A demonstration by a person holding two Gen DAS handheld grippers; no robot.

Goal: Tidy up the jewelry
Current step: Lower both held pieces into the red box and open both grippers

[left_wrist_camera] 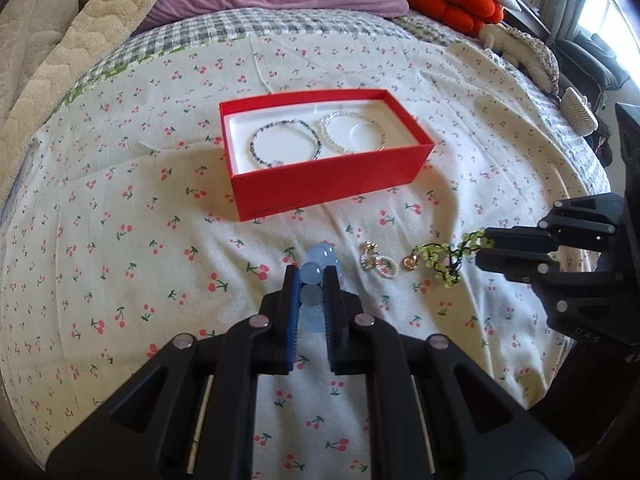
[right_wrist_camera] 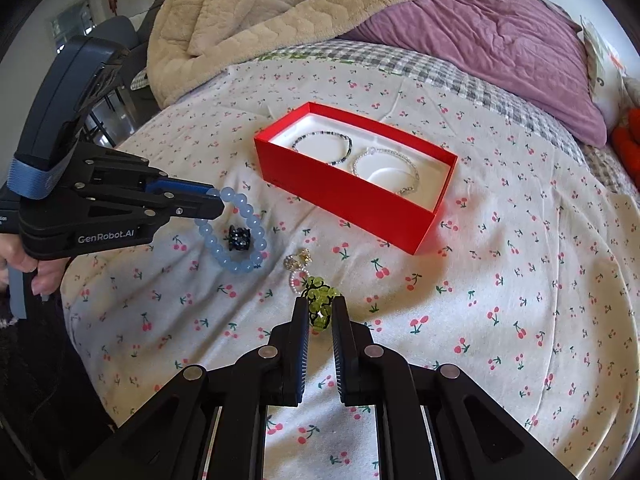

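Dangling from the left gripper (right_wrist_camera: 218, 200), clamped on one bead, the blue bracelet (right_wrist_camera: 236, 236) could slip; the green bracelet (right_wrist_camera: 320, 304), pinched by the right gripper (right_wrist_camera: 320, 312), might snag before the red box (right_wrist_camera: 360, 196) is reached.

On the cherry-print bed, my left gripper (left_wrist_camera: 311, 276) covers part of the pale blue bead bracelet (left_wrist_camera: 314, 270), whose far loop is lost behind my fingers. In the right wrist view, my right gripper (right_wrist_camera: 320, 305) hides most of the green bead bracelet (right_wrist_camera: 320, 292). The small dark piece (right_wrist_camera: 239, 237) inside the blue loop is too small to identify, as is the faint print on the red box (left_wrist_camera: 332, 178). My hand (right_wrist_camera: 28, 260) is cut off at the frame's edge
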